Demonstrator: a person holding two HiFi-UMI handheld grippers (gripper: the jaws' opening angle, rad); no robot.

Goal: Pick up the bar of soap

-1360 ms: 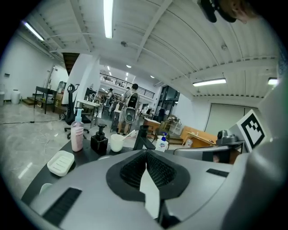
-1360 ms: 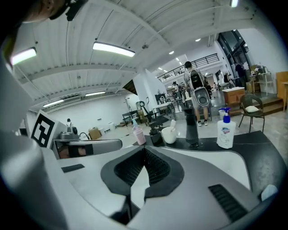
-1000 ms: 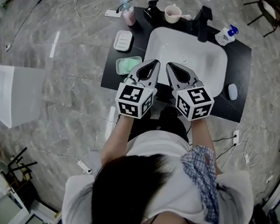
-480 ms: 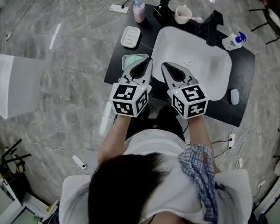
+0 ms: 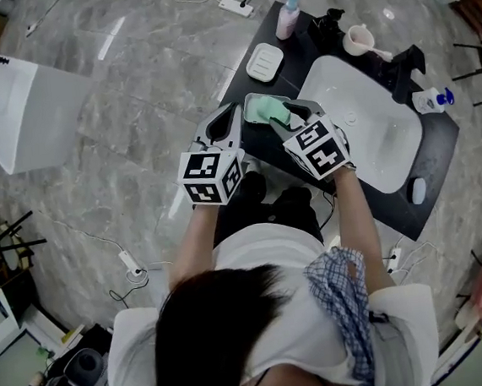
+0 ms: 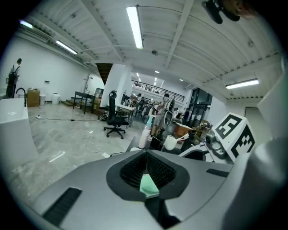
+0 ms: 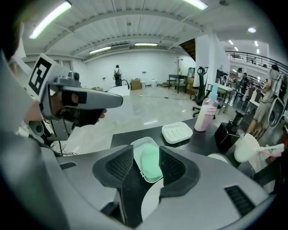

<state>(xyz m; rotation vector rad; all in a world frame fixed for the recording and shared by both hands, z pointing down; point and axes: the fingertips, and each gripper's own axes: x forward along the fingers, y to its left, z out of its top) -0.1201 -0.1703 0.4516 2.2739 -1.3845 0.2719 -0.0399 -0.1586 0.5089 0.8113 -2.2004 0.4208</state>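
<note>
Looks like the approach step, with no grasp yet. In the upper middle of the head view: the green bar of soap [image 5: 272,110], lying in a pale dish [image 5: 252,102] on the dark counter [image 5: 251,140], just left of the white sink [image 5: 371,133]. Above it in the frame, an empty white dish [image 5: 266,62] and a pink bottle [image 5: 287,15].

Right gripper [image 5: 286,116] poised over the near end of the bar, jaws opening. In the right gripper view, centre frame, the soap shows framed between the two pads [image 7: 173,164] but apart from both, so nothing grasped.

Left gripper [image 6: 146,157] clenched on nothing, jaws pressed together with only a sliver of green showing past them; parked just left of the dish in the head view and idle.

Calls next for lowering the right gripper until the pads straddle the bar's long sides inside the dish rim, then closing gently. Probably slick and rounded, so worth a square, centred grip; the dish may slide or lift along with it.
</note>
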